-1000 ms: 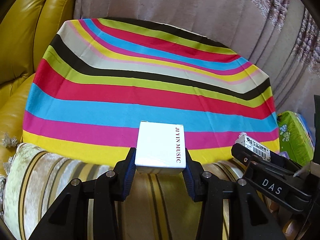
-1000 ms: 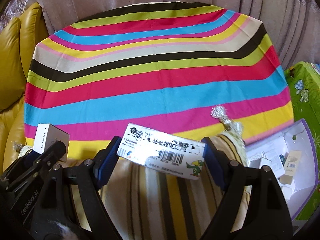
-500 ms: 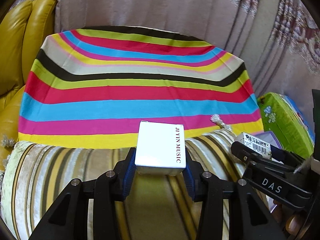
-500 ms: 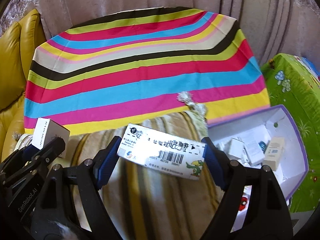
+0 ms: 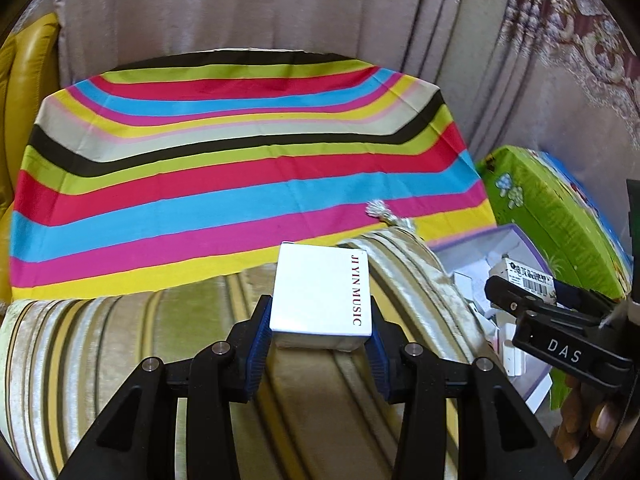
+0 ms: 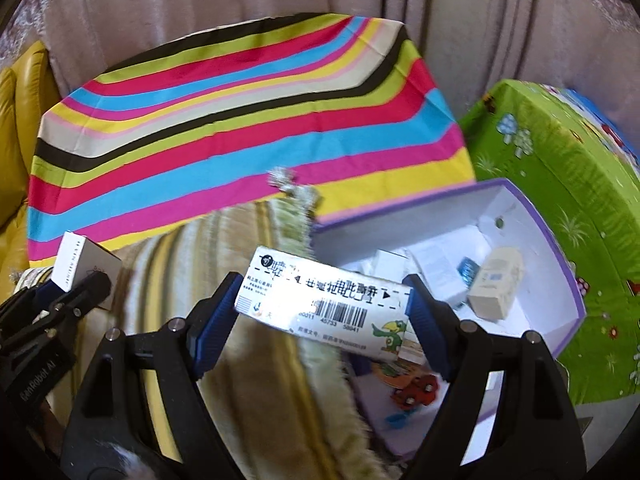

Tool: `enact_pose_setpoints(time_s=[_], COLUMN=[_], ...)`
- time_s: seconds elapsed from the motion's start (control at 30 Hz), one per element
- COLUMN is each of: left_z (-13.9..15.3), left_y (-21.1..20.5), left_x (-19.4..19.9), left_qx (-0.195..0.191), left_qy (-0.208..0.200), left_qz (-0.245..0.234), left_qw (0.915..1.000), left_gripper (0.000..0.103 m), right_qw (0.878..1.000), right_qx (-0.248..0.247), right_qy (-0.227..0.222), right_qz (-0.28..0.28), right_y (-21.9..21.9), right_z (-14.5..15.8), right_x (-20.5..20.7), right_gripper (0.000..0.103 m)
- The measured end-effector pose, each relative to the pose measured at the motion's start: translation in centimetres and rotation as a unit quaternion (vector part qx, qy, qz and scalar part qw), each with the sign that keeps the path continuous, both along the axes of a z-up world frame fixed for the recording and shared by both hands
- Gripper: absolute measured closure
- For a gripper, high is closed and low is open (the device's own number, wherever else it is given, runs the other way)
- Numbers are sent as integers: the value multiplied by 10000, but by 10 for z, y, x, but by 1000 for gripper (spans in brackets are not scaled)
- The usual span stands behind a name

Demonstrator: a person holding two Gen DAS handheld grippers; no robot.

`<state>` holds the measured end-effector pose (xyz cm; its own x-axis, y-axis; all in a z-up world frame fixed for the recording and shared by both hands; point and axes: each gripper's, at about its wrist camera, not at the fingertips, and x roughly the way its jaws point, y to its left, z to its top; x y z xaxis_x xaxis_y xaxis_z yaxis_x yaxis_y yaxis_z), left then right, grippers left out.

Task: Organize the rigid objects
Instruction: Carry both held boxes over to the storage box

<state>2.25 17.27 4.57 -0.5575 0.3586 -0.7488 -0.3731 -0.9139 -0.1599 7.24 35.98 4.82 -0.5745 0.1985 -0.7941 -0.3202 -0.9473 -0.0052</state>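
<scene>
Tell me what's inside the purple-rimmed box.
The purple-rimmed box holds a cream carton, white packets and a small blue item; the held barcode box hides its near part.

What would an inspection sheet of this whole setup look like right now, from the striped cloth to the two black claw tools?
Surface: striped cloth lies bare; a striped cushion sits in front of it.
Job's things: white box marked JIYIN MUSIC and barcoded box, both held in the air; open purple-edged box already holds a cream carton and other small packages.
Clutter: nothing seen on the cloth.
Grippers: left gripper clamps the white box; right gripper clamps the barcoded box by its ends, partly over the open box.
Cables: nothing seen.
Surroundings: curtain behind, yellow sofa on the left, green printed box on the right.
</scene>
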Motion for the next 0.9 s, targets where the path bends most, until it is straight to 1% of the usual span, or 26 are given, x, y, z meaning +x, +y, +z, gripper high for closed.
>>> enact_pose_setpoints(time_s=[0.33, 0.6, 0.9], left_z=[-3, -3, -12], left_y=[56, 96, 131], left_x=[14, 21, 25], left_qx=[-74, -133, -104], left_qy=[10, 49, -167], left_qz=[-743, -1236, -1696], left_qw=[9972, 9922, 9853], left_gripper=[59, 59, 59], right_qw=[9987, 9970, 9950], right_qx=[66, 235, 279], right_qy=[-120, -130, -254], right_qz=[-492, -720, -921], right_y=[47, 67, 91], right_z=[-7, -5, -12], right_x=[26, 39, 49], right_gripper=[21, 21, 21])
